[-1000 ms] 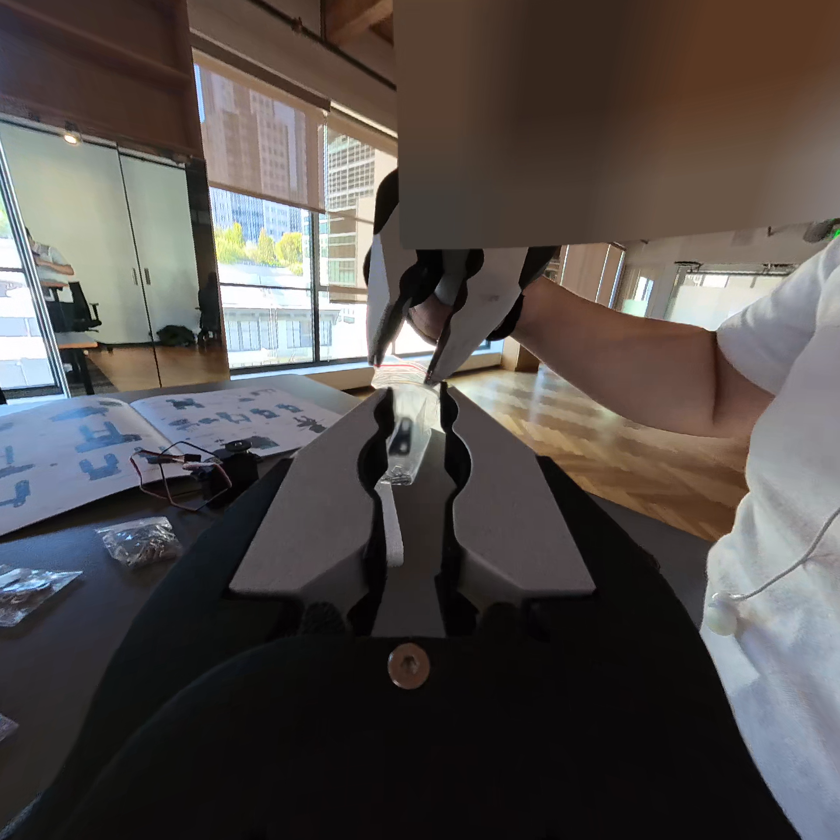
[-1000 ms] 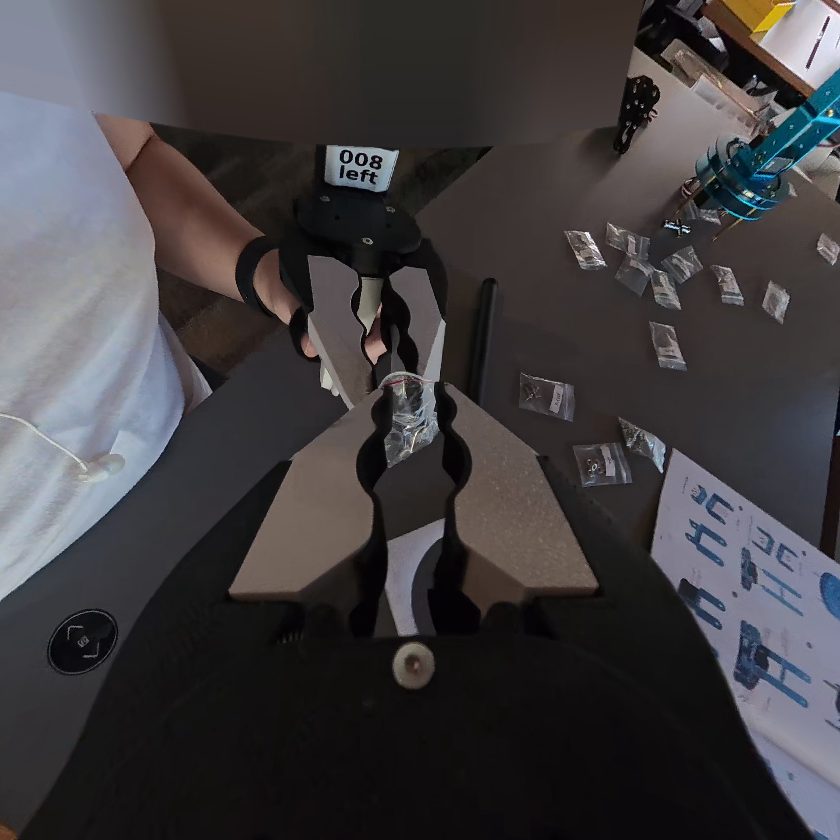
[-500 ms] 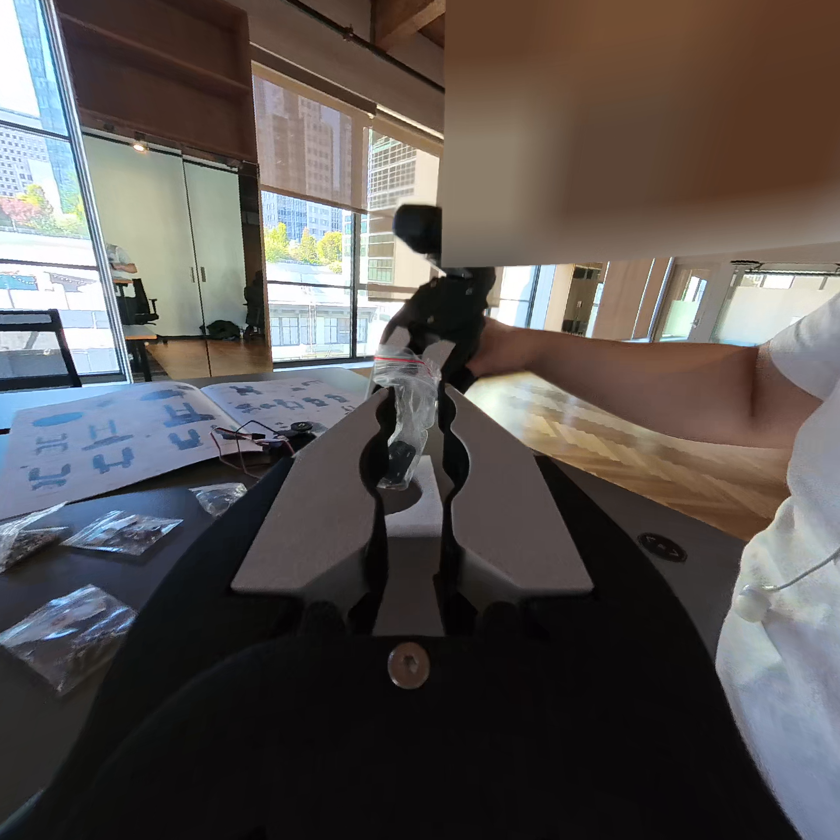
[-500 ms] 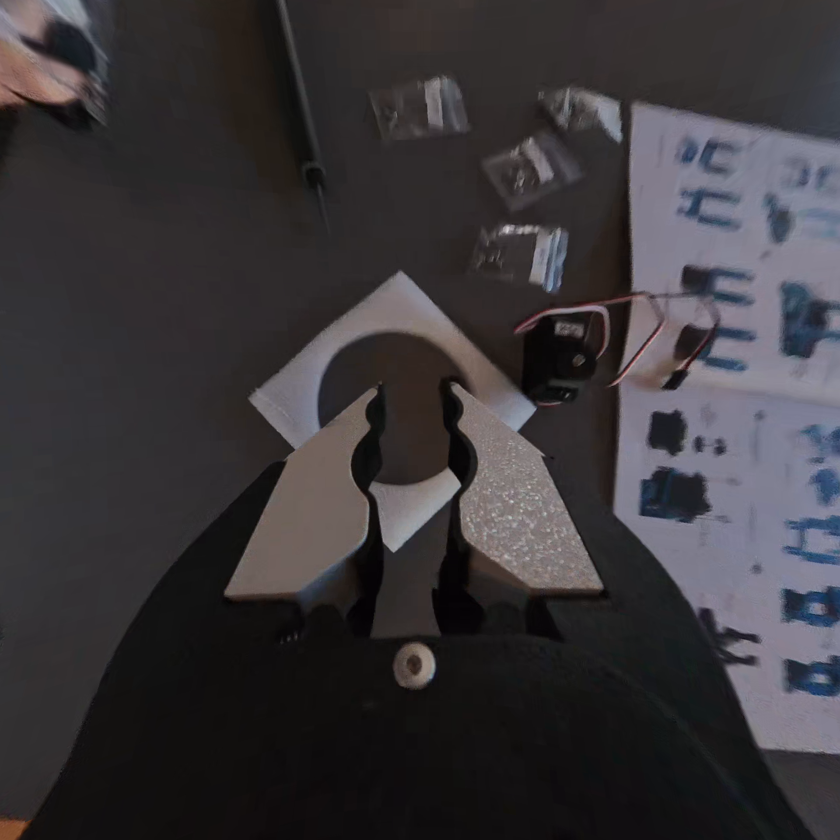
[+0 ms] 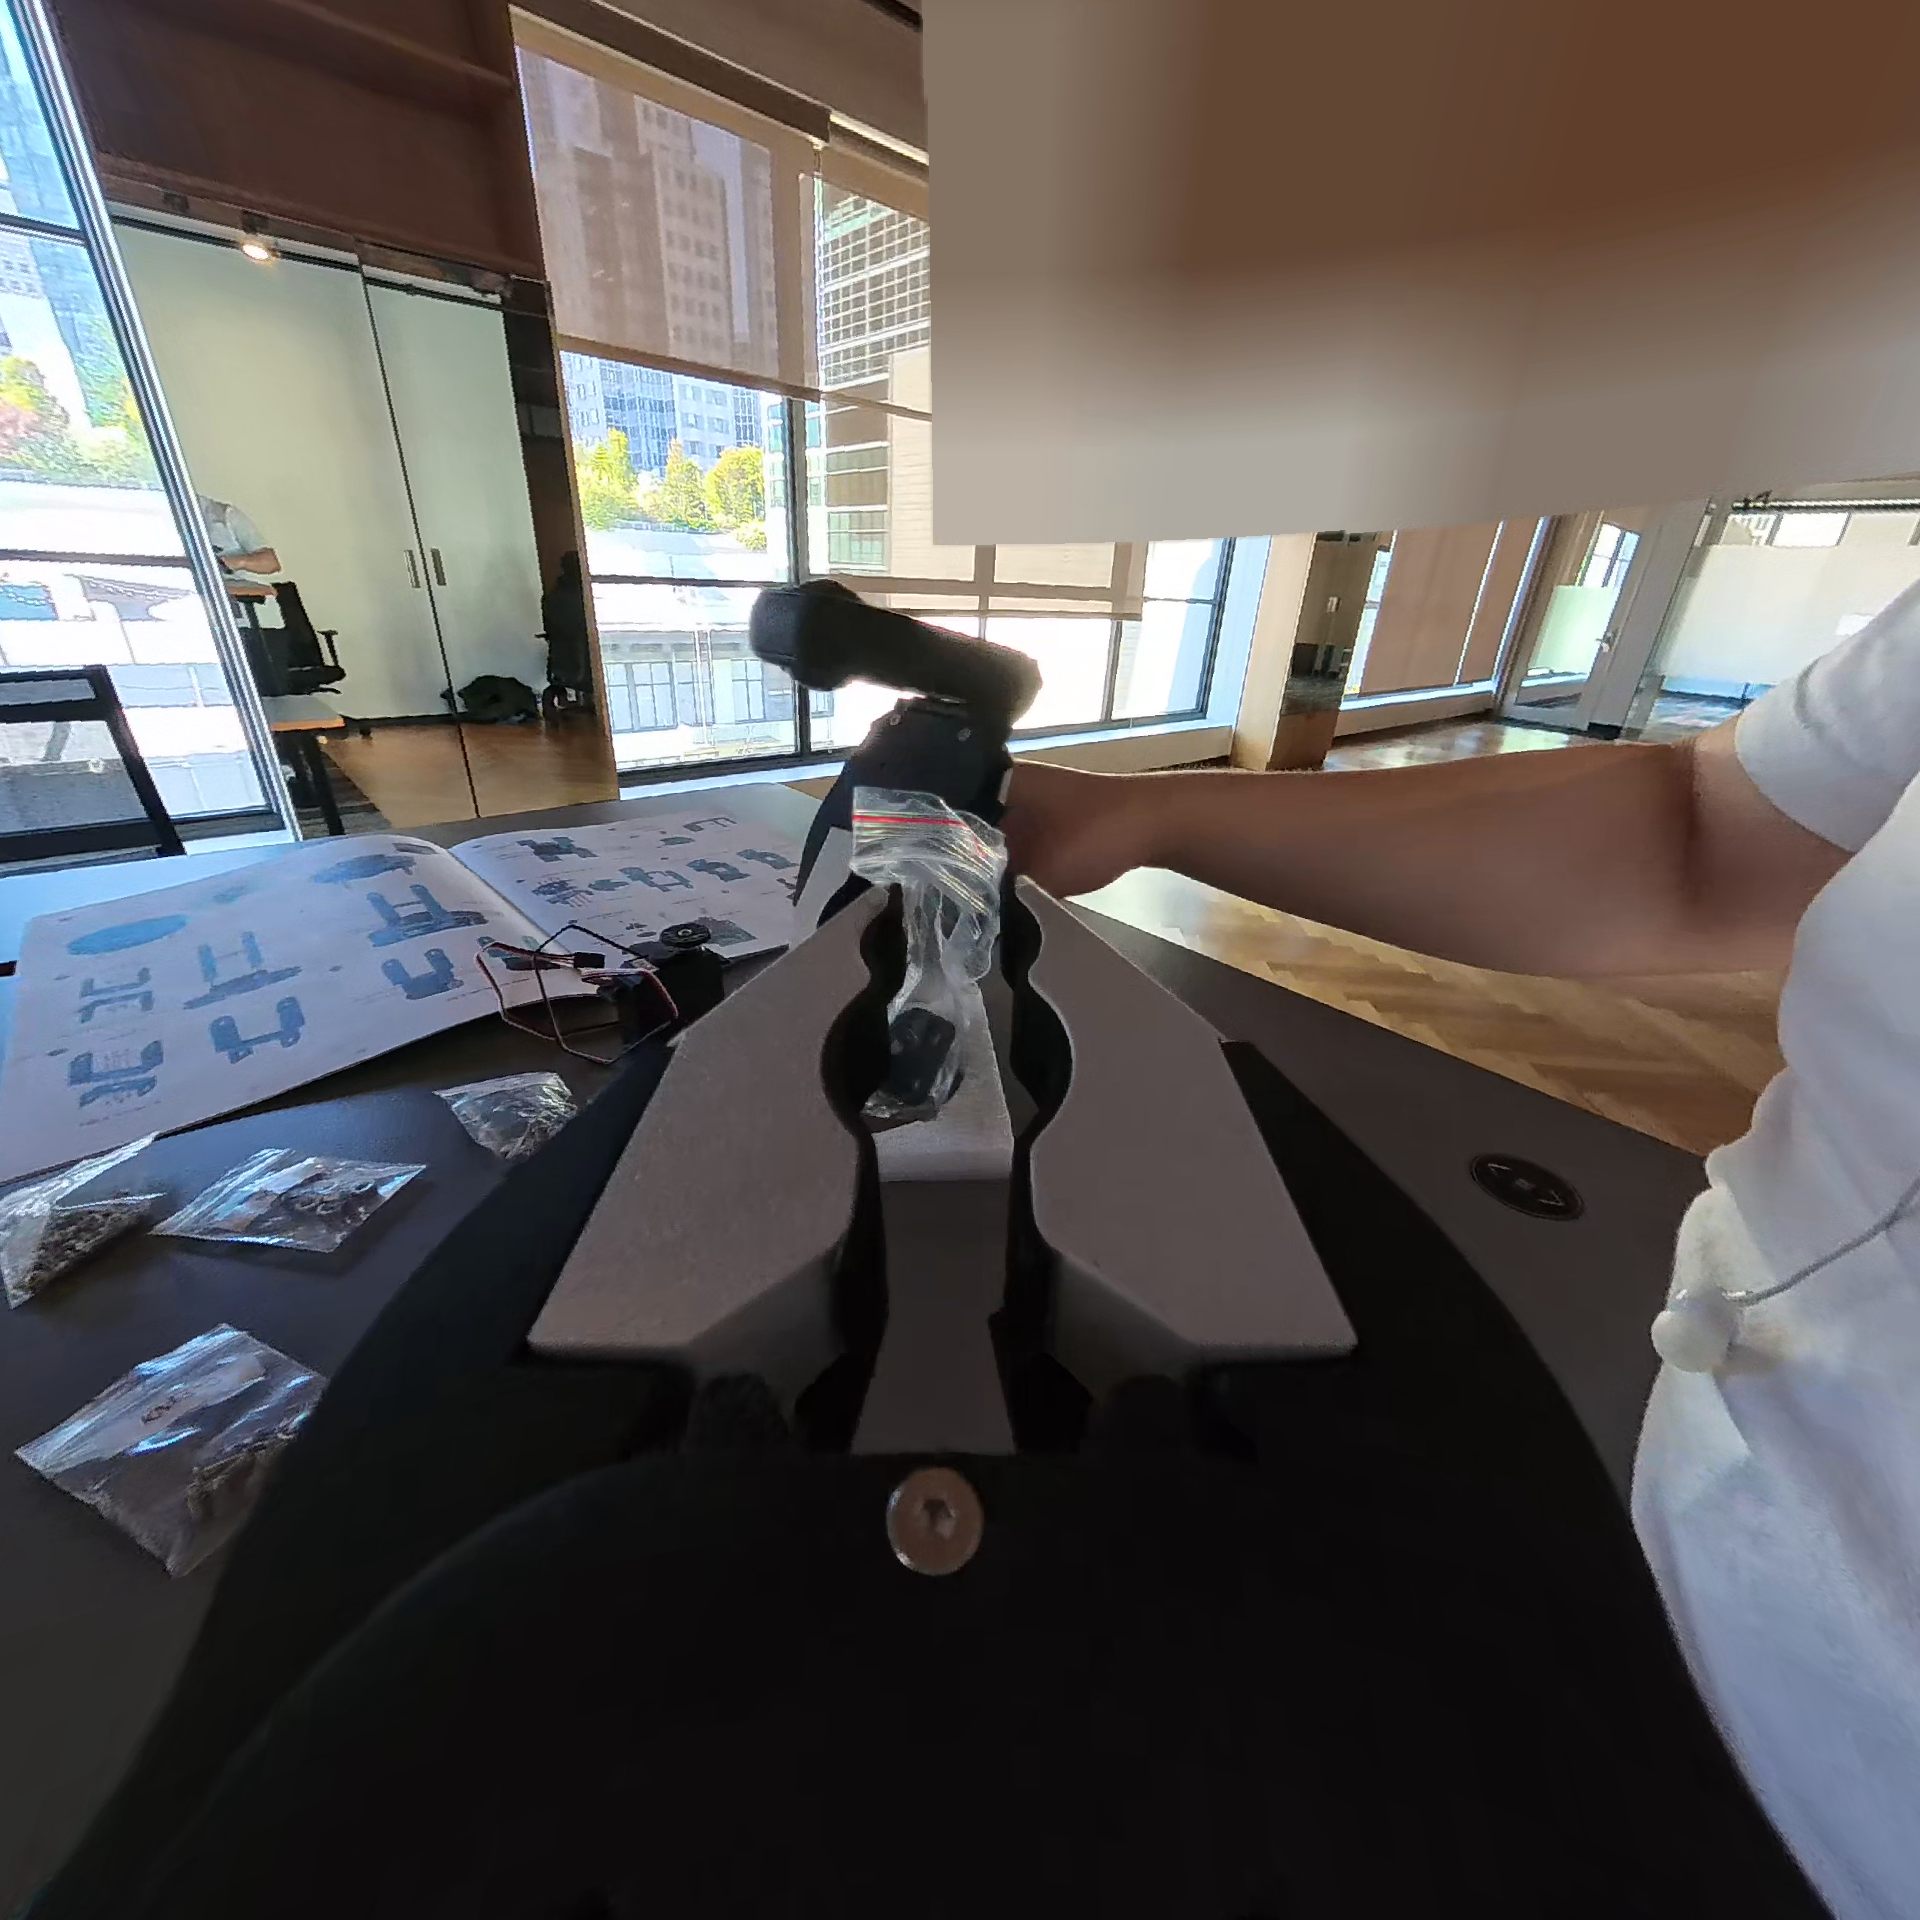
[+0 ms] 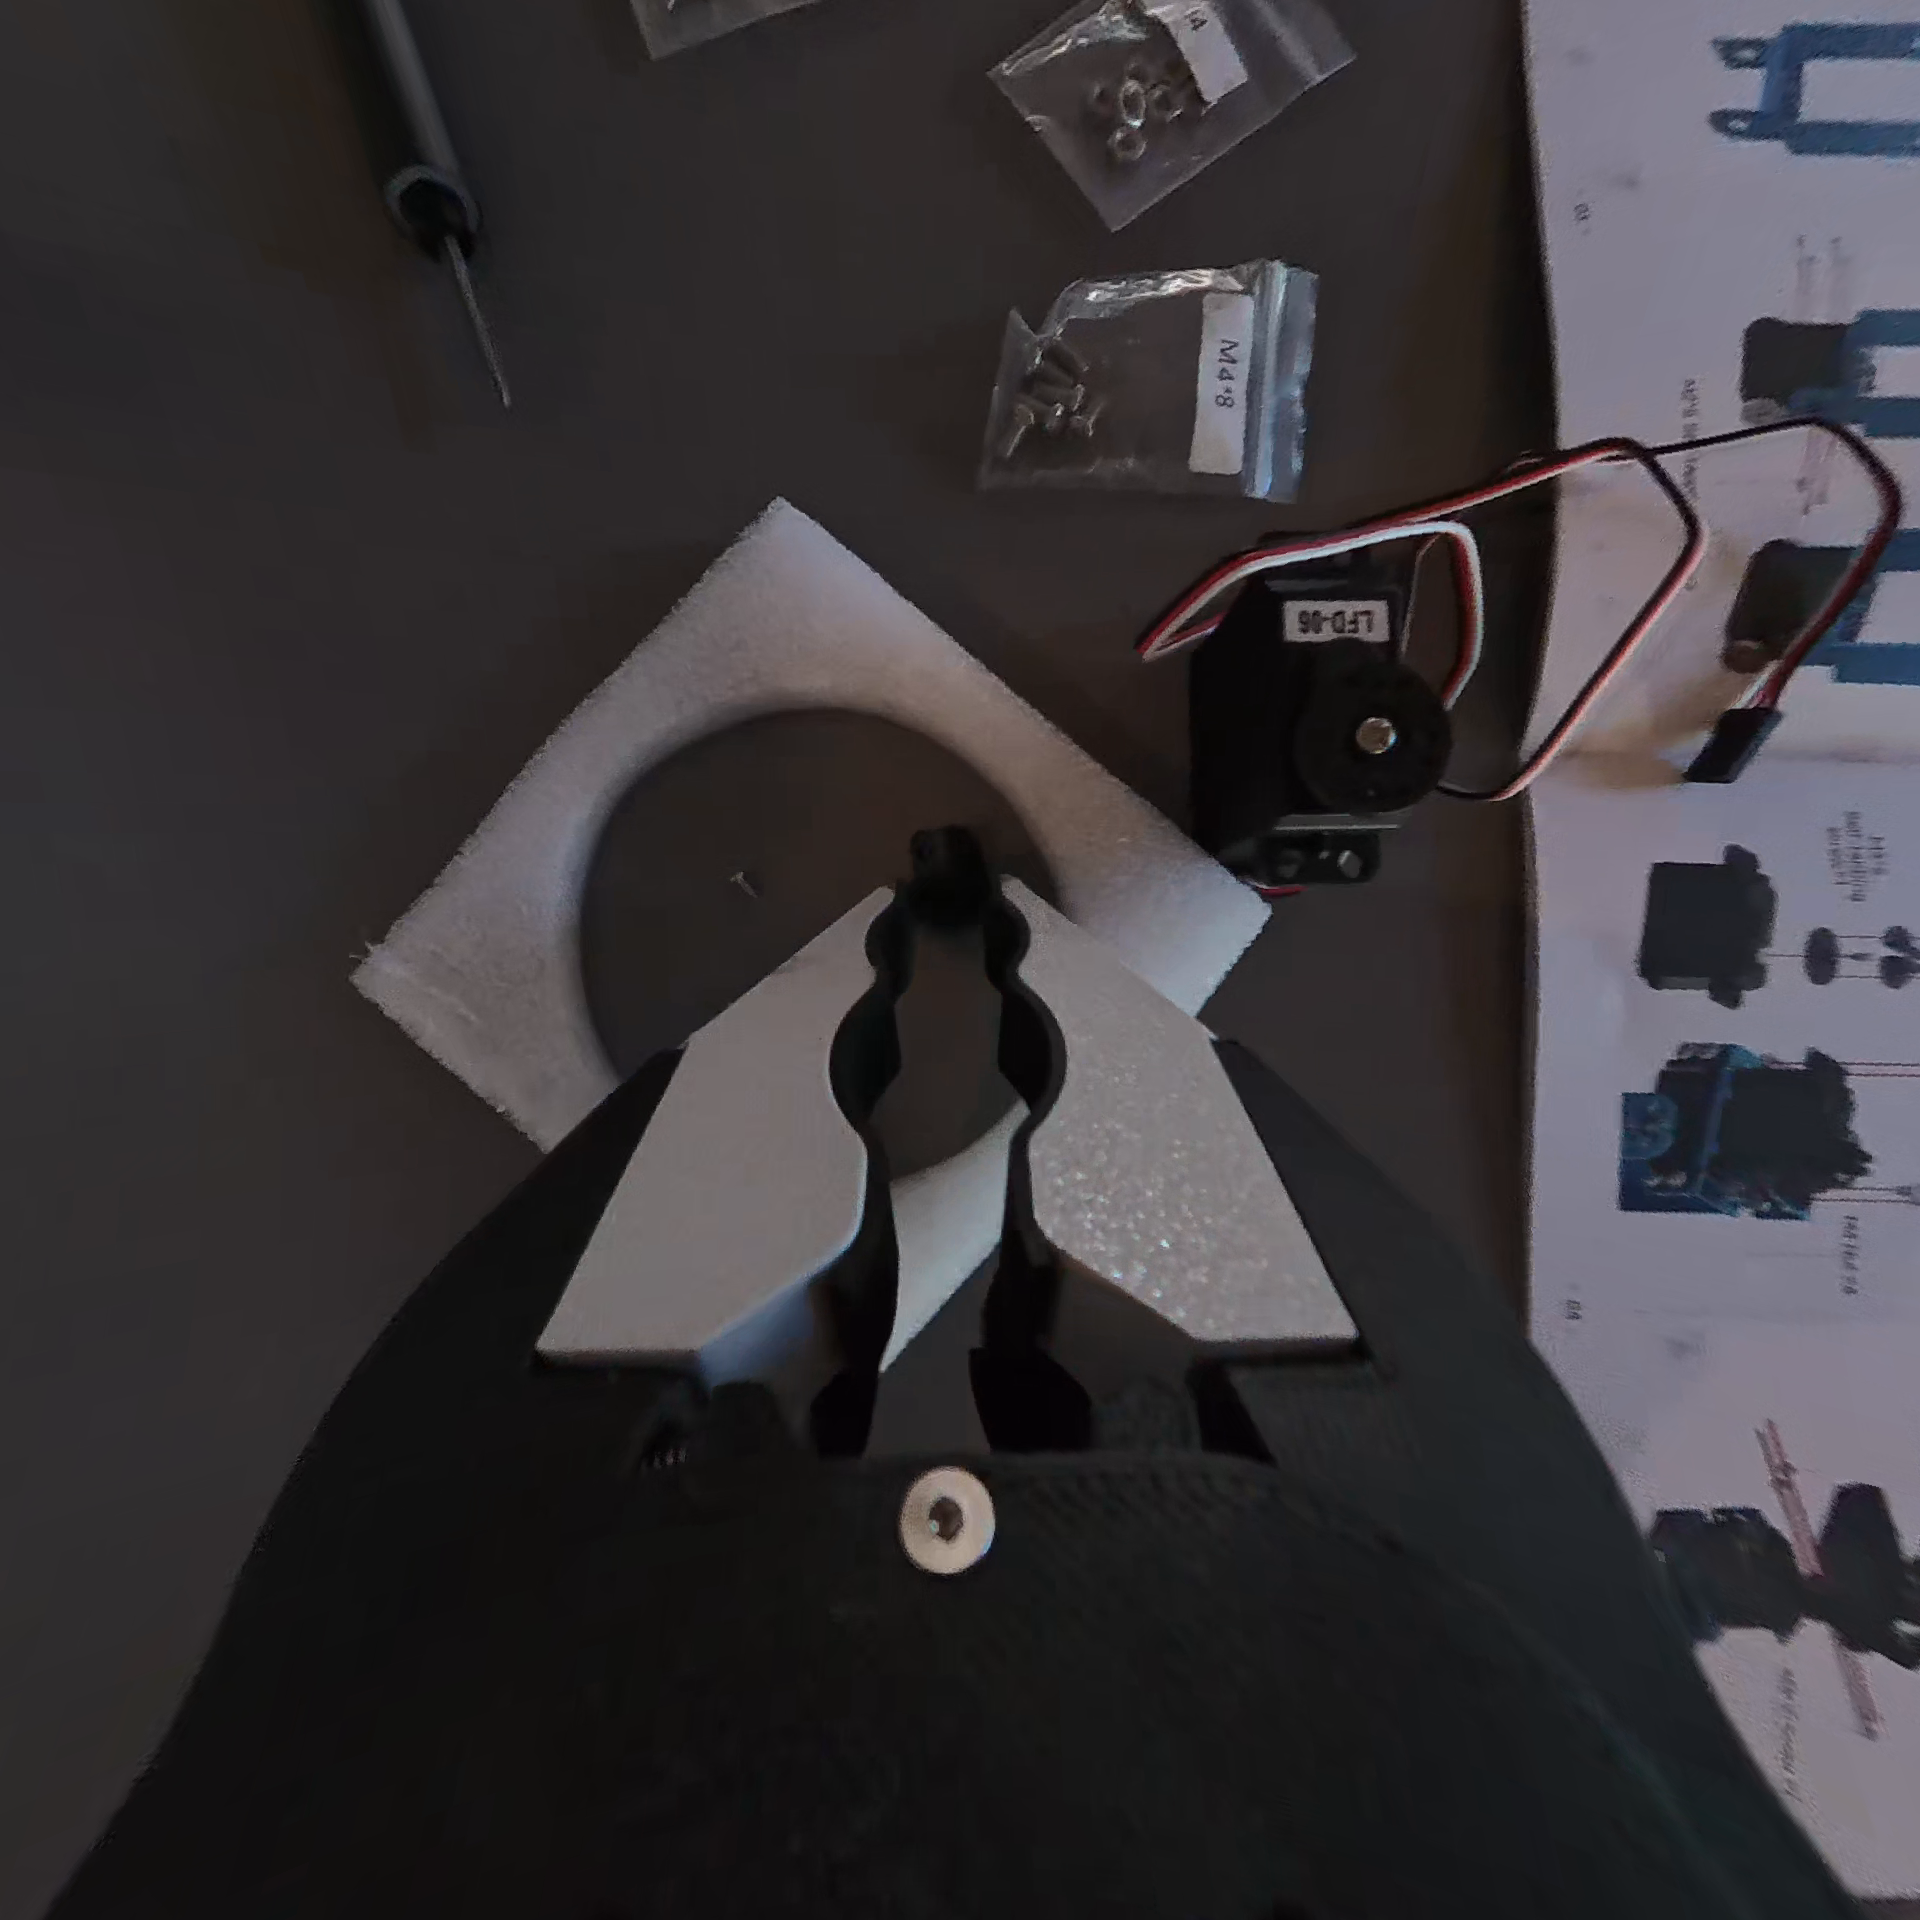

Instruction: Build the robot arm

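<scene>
1. The left gripper was closed on a clear zip bag. The bag's crumpled, red-striped top stood above the fingertips, and a small black part showed inside it, low between the fingers.
2. The bag hung above the dark table, over a white foam square that lay flat on the table.
3. The right gripper pointed down over the same foam square, its tips above the round cut-out. Its fingers stood narrowly apart, with a small black part at the tips; whether they gripped it could not be told.
4. A tiny screw lay inside the cut-out, to the left of that part.
5. A black servo with red, white and black wires sat just right of the foam, beside an open instruction booklet.
6. Farther off lay small bags of screws and a dark-handled screwdriver at far left.
7. In the left wrist view, more hardware bags lay at near left.
8. The person's bare forearm reached across from the right to the right gripper.
</scene>
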Available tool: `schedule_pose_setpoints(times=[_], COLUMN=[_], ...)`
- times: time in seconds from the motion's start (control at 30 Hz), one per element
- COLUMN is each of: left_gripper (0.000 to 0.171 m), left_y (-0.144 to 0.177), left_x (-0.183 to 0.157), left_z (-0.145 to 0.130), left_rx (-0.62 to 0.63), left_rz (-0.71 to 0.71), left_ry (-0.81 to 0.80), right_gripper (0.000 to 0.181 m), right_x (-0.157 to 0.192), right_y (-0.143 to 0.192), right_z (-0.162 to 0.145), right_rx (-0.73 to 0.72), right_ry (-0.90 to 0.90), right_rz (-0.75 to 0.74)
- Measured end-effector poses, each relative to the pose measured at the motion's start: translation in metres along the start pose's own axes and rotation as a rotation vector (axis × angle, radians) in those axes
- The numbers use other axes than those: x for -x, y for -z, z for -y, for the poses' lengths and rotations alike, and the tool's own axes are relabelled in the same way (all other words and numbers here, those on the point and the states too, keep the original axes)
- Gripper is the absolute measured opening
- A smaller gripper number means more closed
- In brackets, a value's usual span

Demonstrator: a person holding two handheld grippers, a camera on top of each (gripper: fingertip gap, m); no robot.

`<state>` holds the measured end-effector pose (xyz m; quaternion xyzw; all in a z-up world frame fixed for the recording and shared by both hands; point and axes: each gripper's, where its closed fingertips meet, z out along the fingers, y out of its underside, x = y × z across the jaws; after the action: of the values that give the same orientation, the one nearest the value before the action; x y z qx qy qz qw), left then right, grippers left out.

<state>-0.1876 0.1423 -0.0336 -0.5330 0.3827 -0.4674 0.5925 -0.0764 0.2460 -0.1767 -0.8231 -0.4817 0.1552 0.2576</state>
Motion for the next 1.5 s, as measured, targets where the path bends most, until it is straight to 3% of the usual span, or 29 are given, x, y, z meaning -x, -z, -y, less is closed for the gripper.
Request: schedule_pose_setpoints(times=[0.23,0.3,0.4,0.43,0.57,0.77,0.97,1.1,1.33,1.5], left_gripper=[0.016,0.016,0.016,0.016,0.016,0.016,0.016,0.014,0.013,0.012], left_y=[-0.005,-0.007,-0.012,-0.015,-0.023,-0.032,-0.040,-0.041,-0.032,-0.025], left_x=[0.005,0.006,0.005,0.005,0.002,-0.001,0.002,0.002,-0.005,-0.009], left_z=[-0.009,-0.013,-0.020,-0.022,-0.027,-0.035,-0.047,-0.049,-0.026,-0.017], left_rx=[0.047,0.072,0.110,0.119,0.149,0.219,0.289,0.269,0.111,0.055], left_rz=[0.006,0.009,0.010,0.010,0.010,0.009,0.039,0.039,0.008,-0.029], left_ry=[-0.003,-0.004,-0.021,-0.029,-0.044,-0.042,0.016,0.065,0.063,0.066], right_gripper=[0.013,0.012,0.012,0.012,0.012,0.012,0.012,0.012,0.020,0.022], right_x=[0.018,0.040,0.102,0.114,0.127,0.116,0.115,0.117,0.131,0.131], right_y=[0.015,0.038,0.088,0.097,0.095,0.079,0.072,0.070,0.089,0.108], right_z=[0.011,0.038,0.096,0.106,0.108,0.089,0.084,0.085,0.108,0.120], right_rx=[-0.073,-0.169,-0.364,-0.366,-0.194,0.082,0.210,0.242,0.062,-0.139], right_ry=[-0.011,0.029,0.151,0.205,0.393,0.615,0.787,0.913,0.877,0.652], right_rz=[0.042,0.064,0.199,0.204,0.111,-0.066,-0.136,-0.155,-0.077,0.003])
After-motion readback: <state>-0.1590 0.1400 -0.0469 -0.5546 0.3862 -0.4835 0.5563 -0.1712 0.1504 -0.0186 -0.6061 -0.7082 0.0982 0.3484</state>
